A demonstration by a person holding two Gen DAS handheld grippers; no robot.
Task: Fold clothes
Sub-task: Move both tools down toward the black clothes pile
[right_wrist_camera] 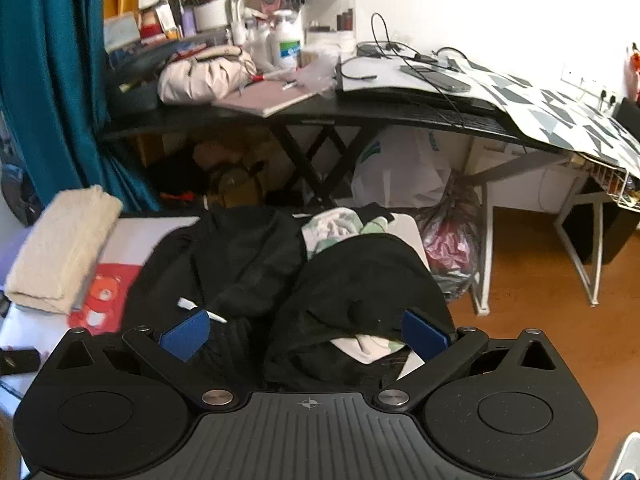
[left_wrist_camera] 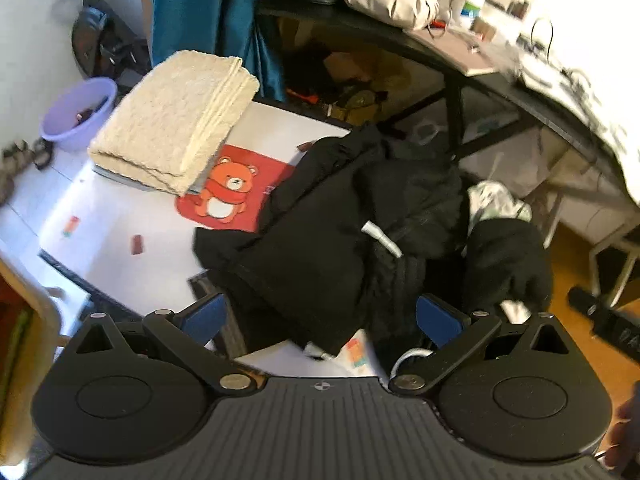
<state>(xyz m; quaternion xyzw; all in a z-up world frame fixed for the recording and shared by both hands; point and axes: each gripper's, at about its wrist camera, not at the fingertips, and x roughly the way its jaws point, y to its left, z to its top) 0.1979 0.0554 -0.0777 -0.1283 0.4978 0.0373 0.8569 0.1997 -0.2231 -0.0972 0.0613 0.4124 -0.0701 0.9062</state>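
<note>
1. A white desk (left_wrist_camera: 120, 216) with a red bear picture (left_wrist_camera: 228, 192) carries the clothes; a cluttered black desk (right_wrist_camera: 360, 108) stands behind it.
2. A heap of black clothes (left_wrist_camera: 320, 216) lies crumpled on the white desk's right part, spilling over its edge; a pale patterned garment (right_wrist_camera: 336, 228) pokes out of the heap.
3. A folded cream towel (left_wrist_camera: 172, 120) sits at the far left, apart from the heap.
4. The left hand-held gripper (left_wrist_camera: 320, 316) is spread wide, holding nothing, over the heap; the right hand-held gripper (right_wrist_camera: 308, 334) likewise gapes wide and empty.

Black clothes (left_wrist_camera: 320, 240), cream folded towel (left_wrist_camera: 172, 120), orange bear on red patch (left_wrist_camera: 230, 192), teal curtain (right_wrist_camera: 52, 80).
</note>
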